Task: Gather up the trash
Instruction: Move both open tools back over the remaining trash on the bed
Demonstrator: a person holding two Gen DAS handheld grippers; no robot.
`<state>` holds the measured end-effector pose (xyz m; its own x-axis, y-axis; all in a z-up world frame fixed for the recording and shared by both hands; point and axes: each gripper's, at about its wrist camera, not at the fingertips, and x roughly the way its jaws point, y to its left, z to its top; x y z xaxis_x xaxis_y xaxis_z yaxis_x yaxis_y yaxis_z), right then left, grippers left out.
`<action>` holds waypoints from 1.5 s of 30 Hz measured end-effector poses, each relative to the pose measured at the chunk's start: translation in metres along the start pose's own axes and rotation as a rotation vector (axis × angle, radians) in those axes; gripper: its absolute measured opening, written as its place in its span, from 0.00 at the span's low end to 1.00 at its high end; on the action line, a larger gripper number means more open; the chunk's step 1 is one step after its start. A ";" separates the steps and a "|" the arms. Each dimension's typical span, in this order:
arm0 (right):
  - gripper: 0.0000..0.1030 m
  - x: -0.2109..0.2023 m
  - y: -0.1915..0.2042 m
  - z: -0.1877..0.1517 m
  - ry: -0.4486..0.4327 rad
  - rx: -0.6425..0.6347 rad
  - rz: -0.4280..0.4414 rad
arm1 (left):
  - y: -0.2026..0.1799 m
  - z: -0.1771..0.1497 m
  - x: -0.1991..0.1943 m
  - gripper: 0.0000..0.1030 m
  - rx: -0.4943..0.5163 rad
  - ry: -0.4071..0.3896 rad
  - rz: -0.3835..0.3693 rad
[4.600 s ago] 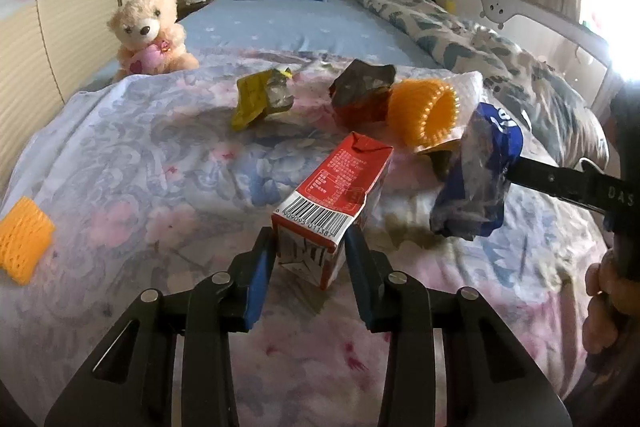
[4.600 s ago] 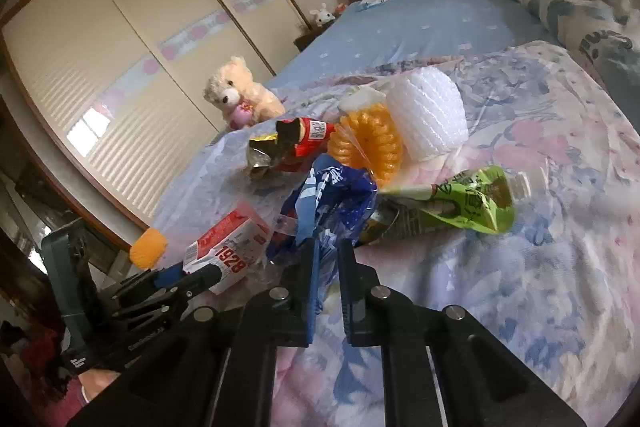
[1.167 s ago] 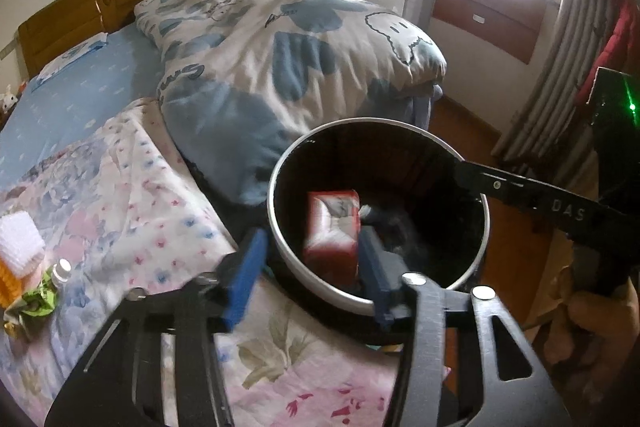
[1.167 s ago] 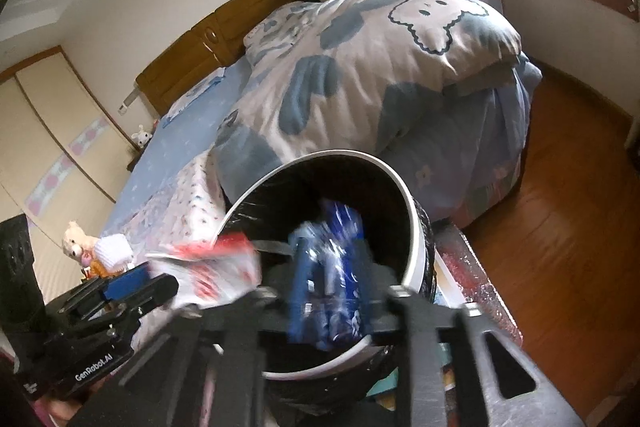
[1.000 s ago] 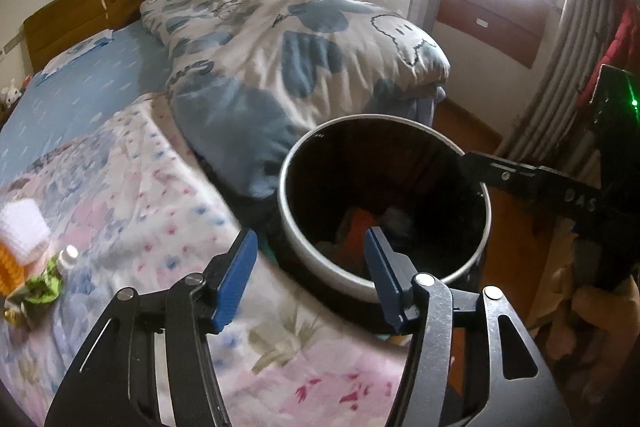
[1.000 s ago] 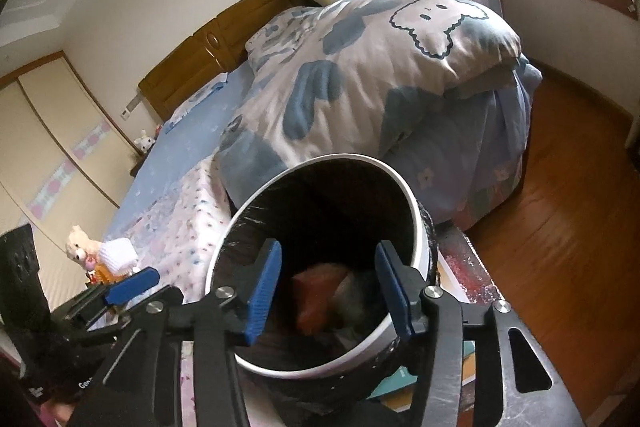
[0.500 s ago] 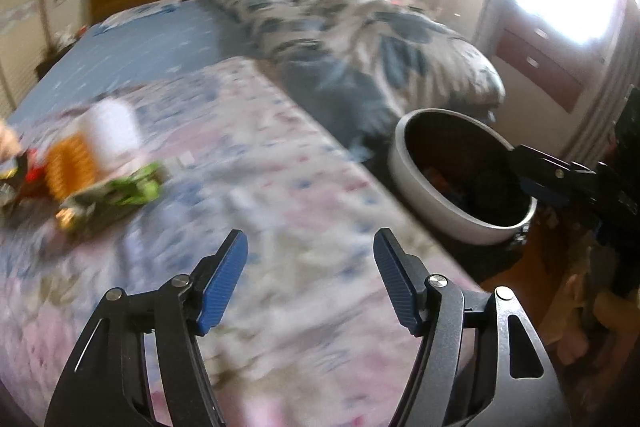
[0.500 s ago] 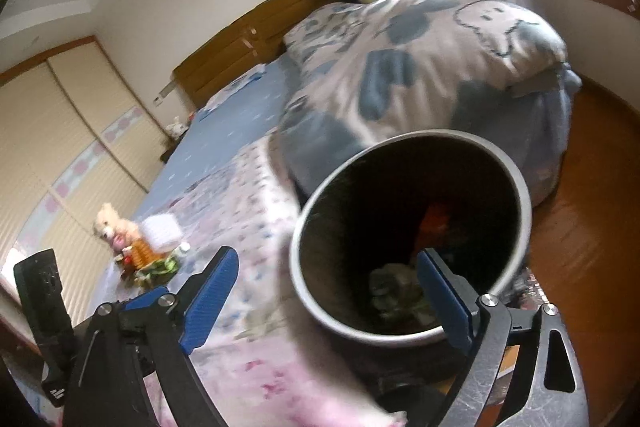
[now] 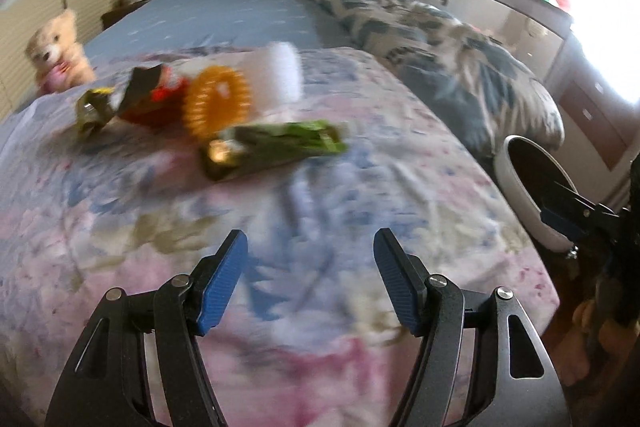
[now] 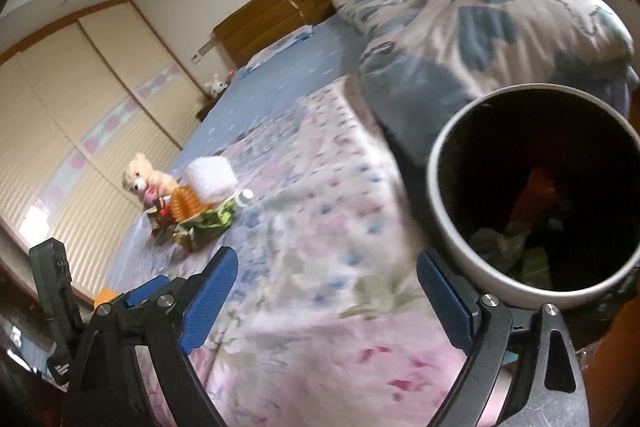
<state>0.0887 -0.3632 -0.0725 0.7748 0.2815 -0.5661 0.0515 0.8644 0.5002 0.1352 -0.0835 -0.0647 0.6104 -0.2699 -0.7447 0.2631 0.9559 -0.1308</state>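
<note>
So the left gripper [image 9: 310, 279] is spread wide with nothing between its blue pads, just hanging over the flowery bedspread [image 9: 360, 163]. The right gripper [image 10: 324, 291] is splayed apart too, even wider, and it's empty as well; you can see one of its blue fingers poking in at the far right edge of the left camera's view.

Out past the left gripper, up the bed, there's the little heap of trash waiting: a green plastic bottle [image 9: 276, 143] lying on its side nearest, then an orange foam net sleeve [image 9: 216, 99] right behind it with a white foam net [image 9: 280, 75] touching that. To the left of those sit a red wrapper [image 9: 160, 99] and a crumpled yellow-green packet [image 9: 96, 107] (everything's pretty motion-blurred, so I can't read any labels). A teddy bear [image 9: 56, 51] sits at the far left edge of the bed, near the wardrobe doors.

The trash bin [image 10: 448, 187] is just off the right side of the bed, on the floor next to the folded blue-and-white quilt [image 10: 500, 15]. It's round with a pale rim and a black liner, and looking in from the right camera there's already stuff at the bottom, something red-orange [image 10: 536, 195] and some crumpled greyish bits. The bin sits right beside the right gripper's right-hand finger in that view.
</note>
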 end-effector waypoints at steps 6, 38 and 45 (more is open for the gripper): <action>0.89 0.020 0.024 -0.004 0.034 -0.028 0.027 | 0.031 -0.002 -0.002 0.65 -0.050 -0.002 0.037; 0.89 0.123 0.116 -0.004 0.175 -0.027 0.177 | 0.142 0.050 0.028 0.65 -0.111 -0.019 0.183; 0.89 0.155 0.122 0.002 0.207 0.021 0.178 | 0.152 0.079 0.054 0.65 -0.068 -0.026 0.151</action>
<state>0.2162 -0.2146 -0.0976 0.6273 0.5098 -0.5888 -0.0597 0.7853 0.6163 0.2665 0.0380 -0.0731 0.6584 -0.1249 -0.7422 0.1162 0.9912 -0.0637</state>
